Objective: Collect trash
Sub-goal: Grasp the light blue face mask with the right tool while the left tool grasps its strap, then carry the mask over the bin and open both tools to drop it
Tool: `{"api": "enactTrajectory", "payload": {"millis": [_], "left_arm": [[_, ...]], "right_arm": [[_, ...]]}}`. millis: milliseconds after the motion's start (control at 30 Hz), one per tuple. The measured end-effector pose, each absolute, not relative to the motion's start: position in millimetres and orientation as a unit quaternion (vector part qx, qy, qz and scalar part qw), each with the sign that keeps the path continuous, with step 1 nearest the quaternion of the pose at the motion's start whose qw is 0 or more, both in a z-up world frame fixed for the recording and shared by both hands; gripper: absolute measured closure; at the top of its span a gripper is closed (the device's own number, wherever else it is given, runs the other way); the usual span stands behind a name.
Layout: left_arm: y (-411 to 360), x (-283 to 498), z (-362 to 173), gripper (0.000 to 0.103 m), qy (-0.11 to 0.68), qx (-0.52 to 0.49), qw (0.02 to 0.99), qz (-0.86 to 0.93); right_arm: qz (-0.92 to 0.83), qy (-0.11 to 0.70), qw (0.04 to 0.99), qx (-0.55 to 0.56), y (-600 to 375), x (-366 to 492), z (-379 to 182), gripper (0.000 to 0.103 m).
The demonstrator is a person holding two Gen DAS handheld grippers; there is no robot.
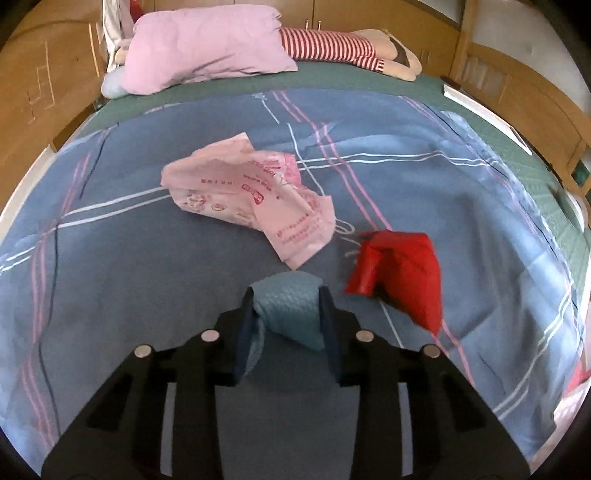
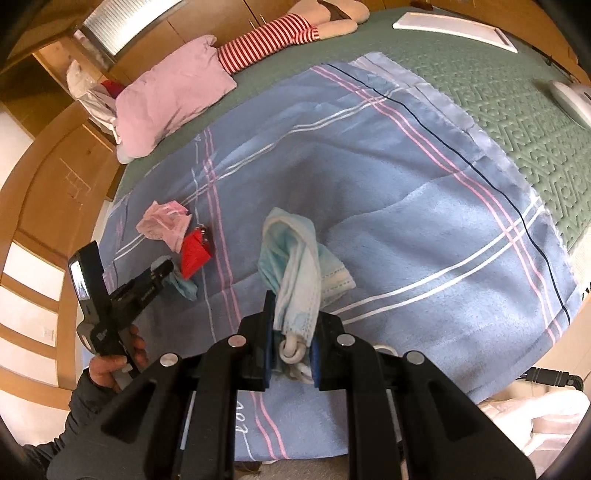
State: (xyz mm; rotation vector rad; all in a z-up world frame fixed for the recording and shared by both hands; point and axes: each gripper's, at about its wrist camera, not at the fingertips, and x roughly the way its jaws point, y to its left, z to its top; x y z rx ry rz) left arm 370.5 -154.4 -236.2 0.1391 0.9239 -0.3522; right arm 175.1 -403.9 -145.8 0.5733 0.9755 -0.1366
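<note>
My left gripper (image 1: 287, 295) is shut on a light blue crumpled tissue (image 1: 286, 306) just above the blue plaid blanket (image 1: 129, 258). A pink printed wrapper (image 1: 243, 192) lies ahead of it and a red crumpled bag (image 1: 402, 273) to its right. My right gripper (image 2: 293, 306) is shut on a used face mask (image 2: 299, 258), white and pale blue, held above the blanket (image 2: 406, 221). In the right wrist view the left gripper (image 2: 162, 273) is at the left with the tissue (image 2: 184, 286), next to the red bag (image 2: 194, 253) and pink wrapper (image 2: 162, 221).
A pink pillow (image 1: 203, 48) and a doll in red-striped clothes (image 1: 332, 44) lie at the head of the bed. The green mattress cover (image 2: 517, 110) holds a white flat box (image 2: 454, 29) and a white device (image 2: 572, 96). Wooden cabinets (image 1: 44, 74) surround the bed.
</note>
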Motion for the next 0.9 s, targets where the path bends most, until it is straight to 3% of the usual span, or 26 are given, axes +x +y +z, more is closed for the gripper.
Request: {"api": "enactTrajectory", "payload": {"millis": [433, 633, 900], "left_arm": [[-132, 273, -127, 0.071, 0.352, 0.063, 0.92, -0.161], [-164, 197, -81, 0.071, 0.308, 0.07, 0.921, -0.228], [-228, 95, -61, 0.07, 0.284, 0.094, 0.891, -0.341]], "right_arm": [[-0.097, 0.391, 0.886, 0.23, -373, 99, -89, 0.087], [-0.136, 0.362, 0.894, 0.225, -372, 29, -69, 0.087], [-0.216, 0.318, 0.893, 0.234, -384, -69, -50, 0.087]]}}
